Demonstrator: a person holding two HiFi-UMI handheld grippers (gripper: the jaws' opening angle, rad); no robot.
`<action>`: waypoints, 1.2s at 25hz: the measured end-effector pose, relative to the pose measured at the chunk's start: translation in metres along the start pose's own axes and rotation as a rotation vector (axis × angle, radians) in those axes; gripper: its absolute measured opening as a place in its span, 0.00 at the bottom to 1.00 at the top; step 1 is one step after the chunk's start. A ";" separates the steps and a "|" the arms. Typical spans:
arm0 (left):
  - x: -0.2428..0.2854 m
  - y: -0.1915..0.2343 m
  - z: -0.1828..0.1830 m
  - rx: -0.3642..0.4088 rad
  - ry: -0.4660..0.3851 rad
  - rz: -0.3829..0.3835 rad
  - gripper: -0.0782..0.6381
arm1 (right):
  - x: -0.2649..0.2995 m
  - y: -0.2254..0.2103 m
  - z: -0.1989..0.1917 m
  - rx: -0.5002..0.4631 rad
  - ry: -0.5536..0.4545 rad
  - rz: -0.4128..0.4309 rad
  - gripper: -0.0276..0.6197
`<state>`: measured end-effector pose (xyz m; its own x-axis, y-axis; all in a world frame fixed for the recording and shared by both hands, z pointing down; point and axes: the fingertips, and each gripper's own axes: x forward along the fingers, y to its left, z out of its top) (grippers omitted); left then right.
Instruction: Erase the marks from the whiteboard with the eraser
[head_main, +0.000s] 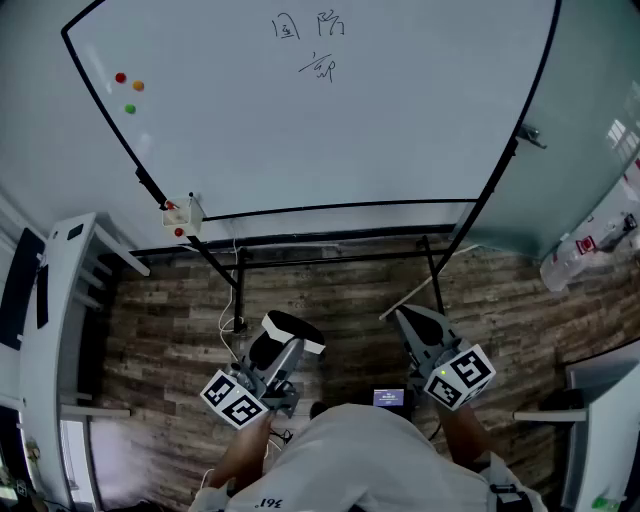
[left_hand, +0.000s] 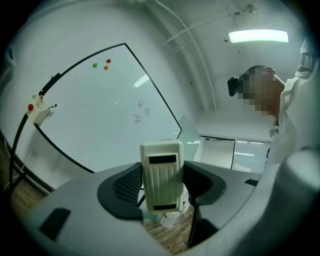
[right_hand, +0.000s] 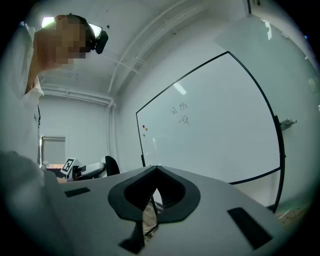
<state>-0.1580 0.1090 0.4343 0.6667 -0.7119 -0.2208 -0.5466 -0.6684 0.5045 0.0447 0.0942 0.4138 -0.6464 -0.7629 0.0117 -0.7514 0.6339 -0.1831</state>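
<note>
1. Head view: the whiteboard (head_main: 400, 140) on its black stand fills the upper part, mostly bare, above a wood-plank floor (head_main: 330, 290).
2. The person (head_main: 360, 460) stands well back from the board, with tongs in each hand held low over the floor.
3. The left tongs (left_hand: 162, 187) are clamped on the eraser (left_hand: 161, 175), a cream ribbed block held upright between the jaws, well apart from the board.
4. The right tongs (right_hand: 156, 169) are closed tip to tip, with nothing between them.
5. The marks (head_main: 320, 68), a few handwritten characters, sit near the board's top middle.
6. Three coloured magnets (head_main: 138, 86) cluster at its upper left, and a small white holder (head_main: 185, 213) hangs at the lower left corner.
</note>
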 end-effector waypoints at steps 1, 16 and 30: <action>0.001 0.000 -0.001 0.001 0.001 0.001 0.47 | 0.000 -0.001 0.000 -0.002 0.003 0.000 0.08; 0.024 0.001 -0.010 0.011 0.006 0.018 0.47 | 0.006 -0.026 -0.003 -0.004 0.016 0.003 0.08; 0.062 0.005 -0.009 0.054 -0.029 0.073 0.47 | 0.002 -0.070 0.024 -0.076 -0.038 0.012 0.09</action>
<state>-0.1143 0.0635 0.4307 0.6098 -0.7644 -0.2093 -0.6200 -0.6246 0.4748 0.0990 0.0456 0.4028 -0.6513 -0.7584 -0.0273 -0.7523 0.6500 -0.1073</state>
